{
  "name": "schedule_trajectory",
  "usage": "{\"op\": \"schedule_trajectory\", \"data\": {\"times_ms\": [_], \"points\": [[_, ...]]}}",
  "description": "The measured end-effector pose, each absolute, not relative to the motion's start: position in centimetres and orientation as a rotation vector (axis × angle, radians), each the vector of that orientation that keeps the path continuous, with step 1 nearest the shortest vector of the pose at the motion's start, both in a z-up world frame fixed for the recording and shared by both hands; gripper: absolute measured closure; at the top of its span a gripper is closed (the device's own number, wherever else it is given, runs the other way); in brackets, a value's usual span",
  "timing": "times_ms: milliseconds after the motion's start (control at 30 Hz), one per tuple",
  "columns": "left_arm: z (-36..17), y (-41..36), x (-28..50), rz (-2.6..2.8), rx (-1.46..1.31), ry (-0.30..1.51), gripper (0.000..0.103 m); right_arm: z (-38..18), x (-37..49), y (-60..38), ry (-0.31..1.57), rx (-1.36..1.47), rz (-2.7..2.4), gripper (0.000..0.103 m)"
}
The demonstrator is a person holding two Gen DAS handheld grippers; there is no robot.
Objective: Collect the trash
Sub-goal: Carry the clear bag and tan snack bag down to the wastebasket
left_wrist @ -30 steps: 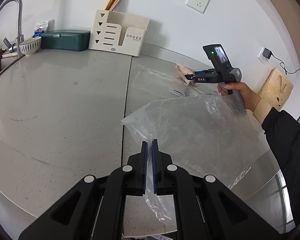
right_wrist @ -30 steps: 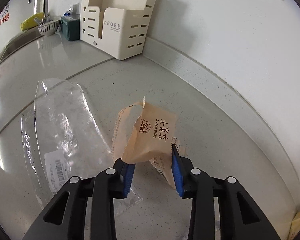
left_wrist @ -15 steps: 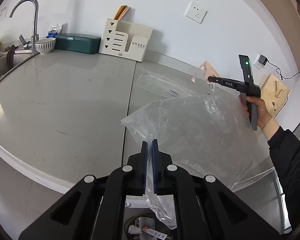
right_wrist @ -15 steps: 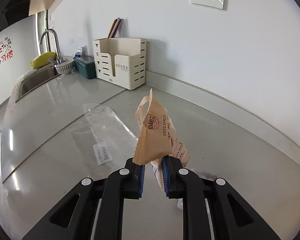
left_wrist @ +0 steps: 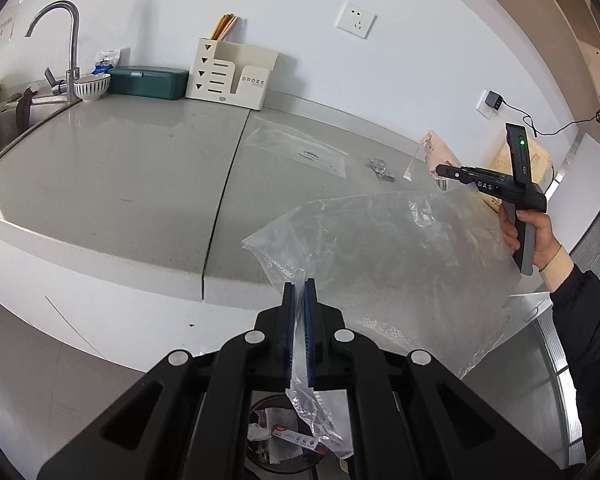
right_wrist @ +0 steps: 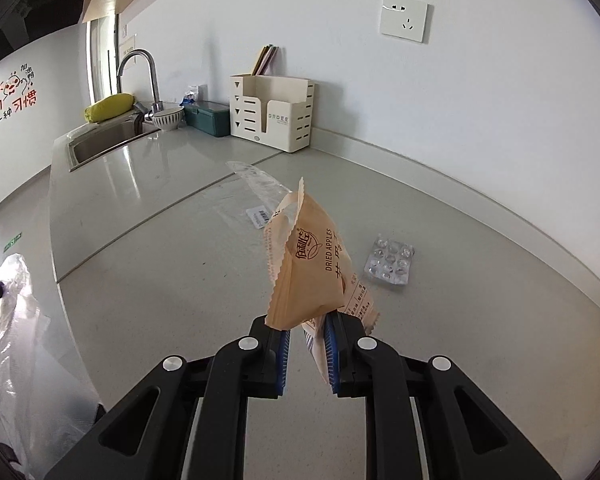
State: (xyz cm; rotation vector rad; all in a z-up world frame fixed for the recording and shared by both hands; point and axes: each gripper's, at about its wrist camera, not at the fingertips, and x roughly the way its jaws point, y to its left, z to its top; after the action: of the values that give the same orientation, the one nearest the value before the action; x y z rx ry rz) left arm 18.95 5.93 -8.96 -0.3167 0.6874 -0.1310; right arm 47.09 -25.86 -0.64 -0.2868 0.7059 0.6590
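My left gripper (left_wrist: 299,286) is shut on a large clear plastic bag (left_wrist: 384,256), held off the counter's front edge above a trash bin (left_wrist: 284,440) with wrappers in it. My right gripper (right_wrist: 306,322) is shut on a tan dried-apple snack wrapper (right_wrist: 308,264), held above the counter; both show in the left wrist view, the gripper (left_wrist: 440,169) and the wrapper (left_wrist: 436,152). A flat clear bag with a barcode label (left_wrist: 300,148) and an empty silver pill blister (right_wrist: 390,262) lie on the grey counter (left_wrist: 120,168).
A cream organizer (left_wrist: 236,76), a green box (left_wrist: 148,82), a striped bowl (left_wrist: 93,87), a tap (left_wrist: 66,40) and a sink (right_wrist: 108,142) are at the counter's far left. A wooden board (left_wrist: 518,168) leans at the right wall.
My left gripper has pulled the clear bag back off the counter edge, over the bin. My right gripper shut on the snack wrapper, lifted it and drew back, uncovering the pill blister.
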Motion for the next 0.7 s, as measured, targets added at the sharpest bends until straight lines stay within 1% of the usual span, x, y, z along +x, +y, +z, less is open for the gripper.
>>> {"op": "schedule_trajectory", "data": {"times_ms": [300,700], "points": [[-11.0,4.2,15.0,-0.156,-0.281,0.737,0.098,-1.4,39.7,-27.9,0.721,-0.294,0.663,0.084],[-16.3,3.8,12.5,-0.192,-0.271,0.863,0.098,-4.6,30.3,-28.0,0.765,-0.234,0.756,0.084]]}}
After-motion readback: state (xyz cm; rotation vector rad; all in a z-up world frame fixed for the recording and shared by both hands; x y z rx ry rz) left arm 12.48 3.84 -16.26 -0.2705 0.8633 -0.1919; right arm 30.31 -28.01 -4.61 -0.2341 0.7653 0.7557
